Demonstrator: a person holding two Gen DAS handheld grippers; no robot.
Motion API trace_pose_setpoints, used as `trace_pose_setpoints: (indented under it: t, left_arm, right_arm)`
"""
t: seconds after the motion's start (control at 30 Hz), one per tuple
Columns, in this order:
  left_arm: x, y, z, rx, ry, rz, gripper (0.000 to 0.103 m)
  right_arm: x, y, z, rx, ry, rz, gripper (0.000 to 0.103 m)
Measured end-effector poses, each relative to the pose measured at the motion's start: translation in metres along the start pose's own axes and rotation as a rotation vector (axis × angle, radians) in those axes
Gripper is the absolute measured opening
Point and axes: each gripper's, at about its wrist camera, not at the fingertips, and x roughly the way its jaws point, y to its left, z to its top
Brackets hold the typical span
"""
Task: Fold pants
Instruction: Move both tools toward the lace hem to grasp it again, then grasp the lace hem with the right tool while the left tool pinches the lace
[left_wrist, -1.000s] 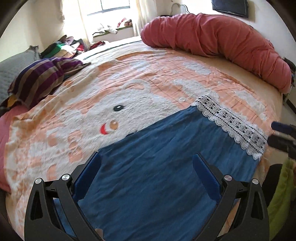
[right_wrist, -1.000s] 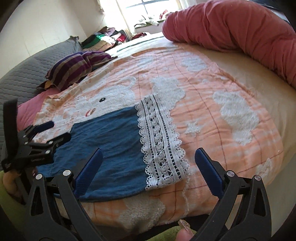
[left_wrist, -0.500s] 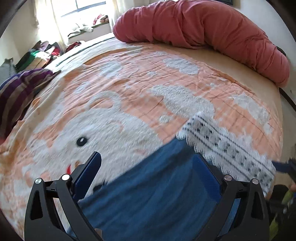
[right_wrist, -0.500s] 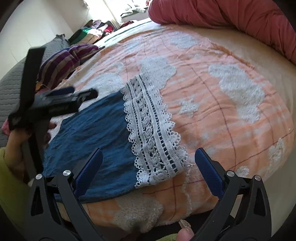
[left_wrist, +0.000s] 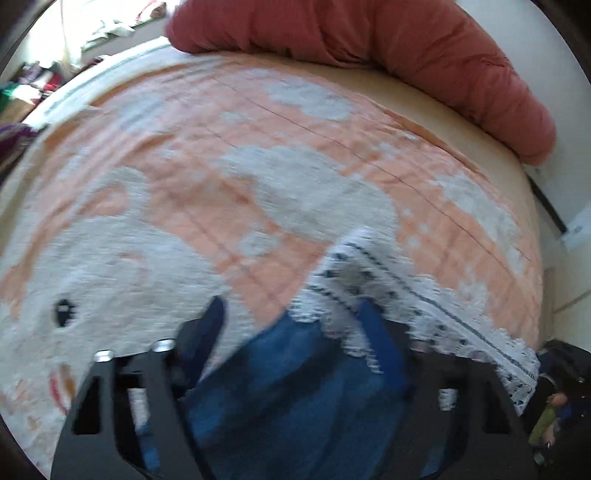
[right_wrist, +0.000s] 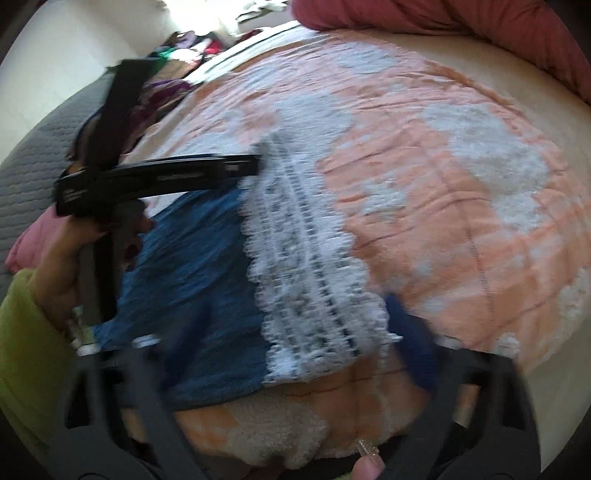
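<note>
The blue pants with a white lace hem lie flat on the bed. In the left wrist view my left gripper points down at the hem's far corner; its jaws are closing, with lace and blue cloth between the blue pads and a gap still showing. In the right wrist view the pants and lace hem lie ahead. My right gripper straddles the hem's near corner, jaws closing, not pressing the cloth. The left gripper shows there too, held by a hand.
An orange and white bunny blanket covers the bed. A rolled red duvet lies along the far side. A grey quilted cushion and piled clothes sit at the left. The bed's front edge is just below my right gripper.
My left gripper has swung right over the pants to the hem's far corner and tipped down. My right gripper has sunk toward the near corner. Both pairs of jaws have narrowed.
</note>
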Motion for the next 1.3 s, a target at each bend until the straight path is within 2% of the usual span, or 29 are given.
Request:
trace_pose_setpoints:
  t: [0.07,0.2,0.3,0.43,0.5,0.6,0.8,0.87,1.07,1.17,1.3]
  left_arm:
    - [0.007,-0.004,-0.004,0.017,0.025,-0.036,0.046]
    - [0.007,0.004,-0.006,-0.013,0.023,-0.106,0.042]
    - [0.011,0.013,-0.007,-0.049,0.026,-0.152,0.047]
    - [0.014,0.013,-0.008,-0.071,0.017,-0.167,0.046]
    - [0.013,0.014,-0.009,-0.090,0.017,-0.194,0.032]
    - [0.009,0.013,-0.010,-0.108,0.006,-0.188,0.021]
    - [-0.005,0.022,-0.016,-0.157,-0.048,-0.235,0.013]
    - [-0.018,0.030,-0.021,-0.191,-0.082,-0.278,0.013]
    - [-0.076,0.055,-0.042,-0.249,-0.200,-0.347,0.013]
    - [-0.106,0.071,-0.062,-0.271,-0.237,-0.329,0.013]
    - [-0.123,0.096,-0.094,-0.341,-0.243,-0.267,0.013]
  right_arm:
    - [-0.002,-0.001,-0.001,0.003,-0.008,0.017,0.027]
    - [-0.006,0.004,-0.002,-0.018,-0.023,0.046,0.026]
    - [0.001,0.004,0.000,-0.001,0.004,0.034,0.031]
    - [0.008,0.004,0.004,0.018,0.017,0.054,0.033]
    - [0.007,0.004,0.004,0.017,0.006,0.065,0.026]
    - [0.005,0.005,0.004,0.013,-0.008,0.088,0.020]
    - [-0.003,0.014,0.003,-0.019,-0.056,0.200,0.017]
    - [-0.010,0.022,0.002,-0.056,-0.096,0.253,0.017]
    - [-0.037,0.073,-0.010,-0.250,-0.195,0.308,0.017]
    - [-0.039,0.101,-0.015,-0.324,-0.195,0.349,0.017]
    - [-0.020,0.142,-0.027,-0.426,-0.126,0.354,0.017]
